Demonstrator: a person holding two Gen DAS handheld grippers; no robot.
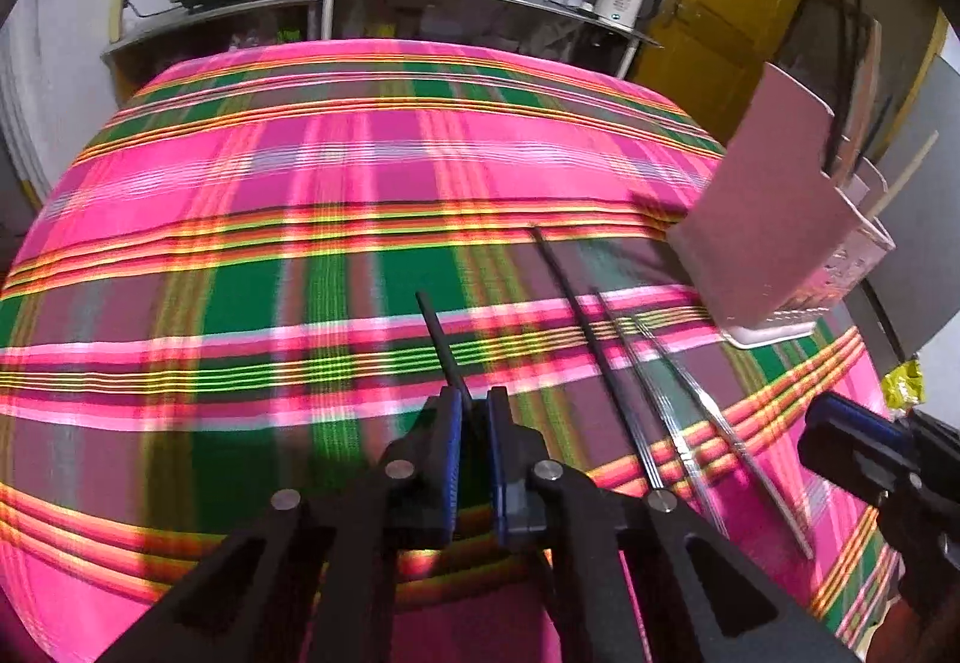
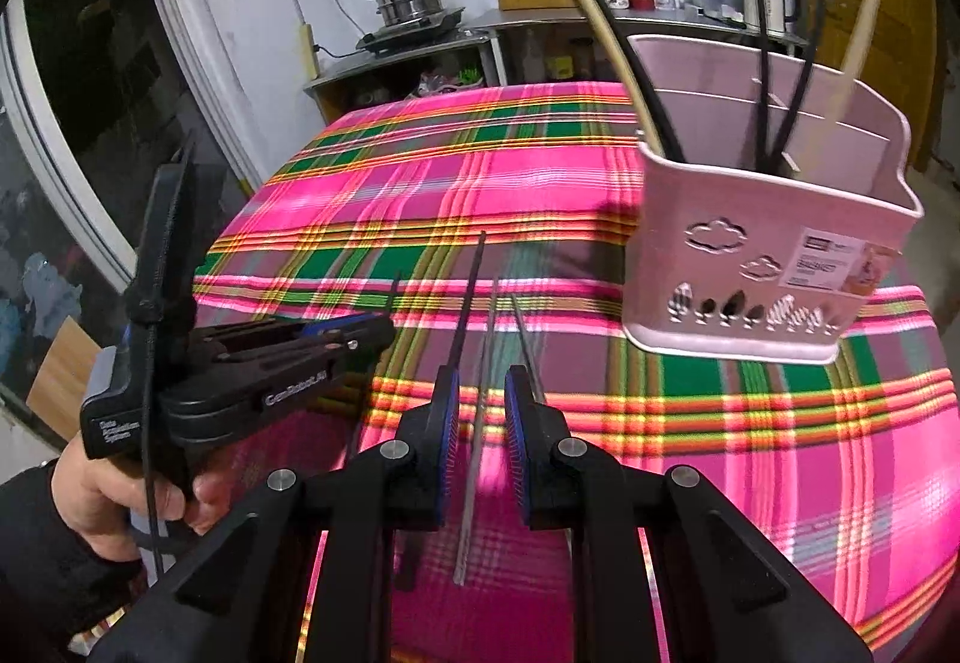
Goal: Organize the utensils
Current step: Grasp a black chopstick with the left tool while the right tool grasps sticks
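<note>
Clamped between the pads of the left gripper [image 1: 474,411] is a black chopstick [image 1: 441,336], its tip pointing away over the plaid tablecloth [image 1: 270,183]. To its right, another black chopstick [image 1: 576,315] and metal chopsticks [image 1: 672,399] are seen lying on the cloth. The right gripper [image 2: 482,399] is held slightly spread over a metal chopstick [image 2: 477,423], which is not pinched. At far right a pink utensil holder [image 2: 756,267] is stood, with chopsticks already in its compartments.

Left claw [image 1: 474,411] pinched; right claw [image 2: 482,393] parted.
</note>
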